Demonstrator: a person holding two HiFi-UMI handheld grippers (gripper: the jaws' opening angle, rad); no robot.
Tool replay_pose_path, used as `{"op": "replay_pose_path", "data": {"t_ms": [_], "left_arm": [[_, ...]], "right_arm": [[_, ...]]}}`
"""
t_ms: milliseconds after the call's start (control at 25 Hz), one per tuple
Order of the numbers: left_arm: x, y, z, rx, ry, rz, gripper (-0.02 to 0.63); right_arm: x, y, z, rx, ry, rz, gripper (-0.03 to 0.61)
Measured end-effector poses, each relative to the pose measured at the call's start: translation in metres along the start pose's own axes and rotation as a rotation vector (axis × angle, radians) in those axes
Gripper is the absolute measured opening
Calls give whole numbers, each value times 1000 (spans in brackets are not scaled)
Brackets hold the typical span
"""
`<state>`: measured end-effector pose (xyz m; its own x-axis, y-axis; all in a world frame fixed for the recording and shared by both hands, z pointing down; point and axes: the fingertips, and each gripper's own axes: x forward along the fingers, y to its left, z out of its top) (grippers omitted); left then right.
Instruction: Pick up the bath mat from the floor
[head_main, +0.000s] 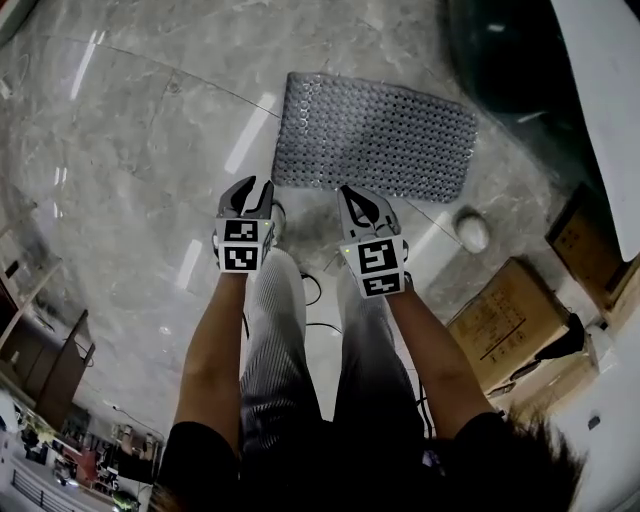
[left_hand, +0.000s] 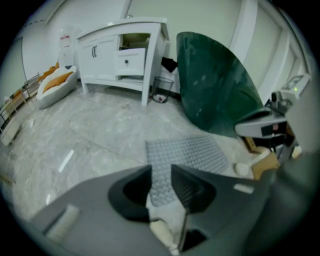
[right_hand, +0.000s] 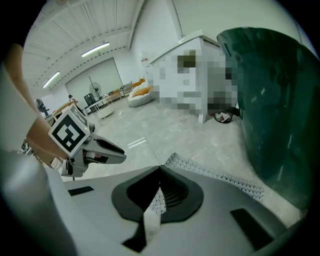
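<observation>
The left gripper (head_main: 254, 186) points down at the shiny grey floor (head_main: 130, 150), and its jaws are a fair way apart with nothing in them. The grey bath mat (head_main: 375, 135), full of little holes, lies flat on the floor at 12 o'clock from both grippers, just past their tips. The right gripper (head_main: 347, 192), at 3 o'clock from the left one, has its jaws closed tip to tip on nothing, and a brown cardboard box (head_main: 505, 320) sits at 4 o'clock from it.
</observation>
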<state>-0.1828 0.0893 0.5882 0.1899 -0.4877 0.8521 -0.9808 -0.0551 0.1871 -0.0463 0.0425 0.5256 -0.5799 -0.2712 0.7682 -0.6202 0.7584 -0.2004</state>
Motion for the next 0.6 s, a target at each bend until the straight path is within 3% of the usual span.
{"op": "replay_pose_path", "data": {"t_ms": [400,600], "left_arm": [[78,26,-53,76,75,3,121],[111,30,-78,66,85,-15,123]], "right_arm": [[75,-7,-71,-21,61,7,-2],[107,-3,-100,-45,81,25,-2]]}}
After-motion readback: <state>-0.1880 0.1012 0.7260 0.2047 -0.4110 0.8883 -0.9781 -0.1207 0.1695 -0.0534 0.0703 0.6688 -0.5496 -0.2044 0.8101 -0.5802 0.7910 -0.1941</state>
